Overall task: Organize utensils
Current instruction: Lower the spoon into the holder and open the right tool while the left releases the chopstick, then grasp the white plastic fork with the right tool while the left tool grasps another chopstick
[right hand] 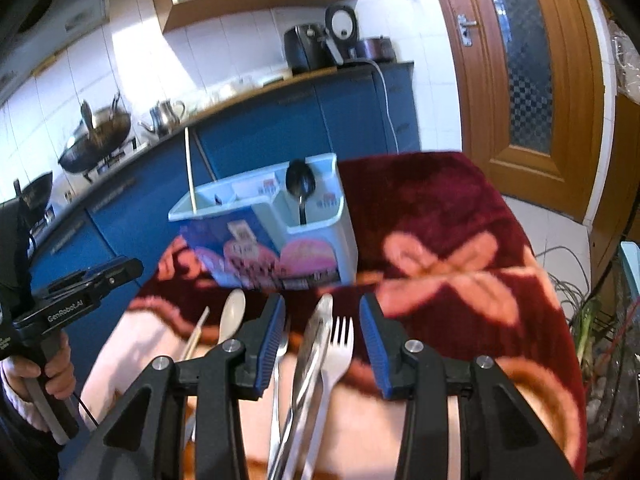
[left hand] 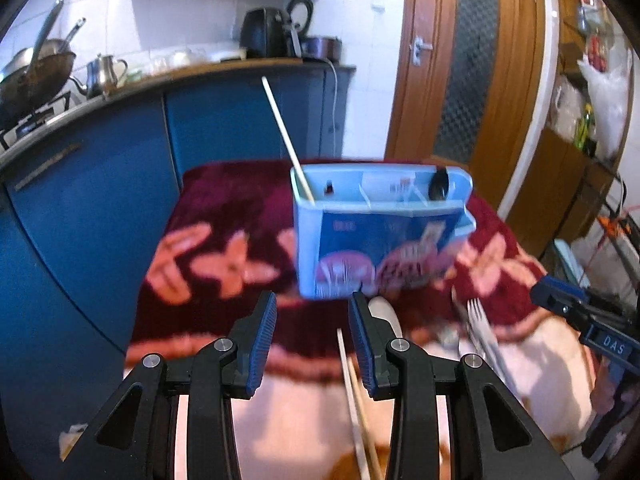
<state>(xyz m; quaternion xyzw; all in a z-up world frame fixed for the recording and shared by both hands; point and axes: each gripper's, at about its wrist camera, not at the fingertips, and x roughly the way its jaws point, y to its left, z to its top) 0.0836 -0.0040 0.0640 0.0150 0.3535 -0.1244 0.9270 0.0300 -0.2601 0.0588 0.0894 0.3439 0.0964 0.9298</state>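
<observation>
Mostly blurred, the light-blue plastic divided holder point(right hand: 276, 224) stands on the plush maroon flowered desk cover point(right hand: 448, 216), a pale chopstick point(right hand: 189, 168) leftmost and a dark metal spoon point(right hand: 300, 188) rightmost. Left tongs point(left hand: 312, 340) gape empty above wooden chopsticks point(left hand: 358, 412), partly cut off. Right tongs point(right hand: 322, 340) spread over metal serving tongs point(right hand: 308, 364) and a white fork point(right hand: 336, 356), near the holder.

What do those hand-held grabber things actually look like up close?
Each tool, left and right, has black angular plastic linkages with silver round pivot pins and two fingers faced with blue ribbed pads. The left tool's black body carries white "GenRobot.AI" lettering.
</observation>
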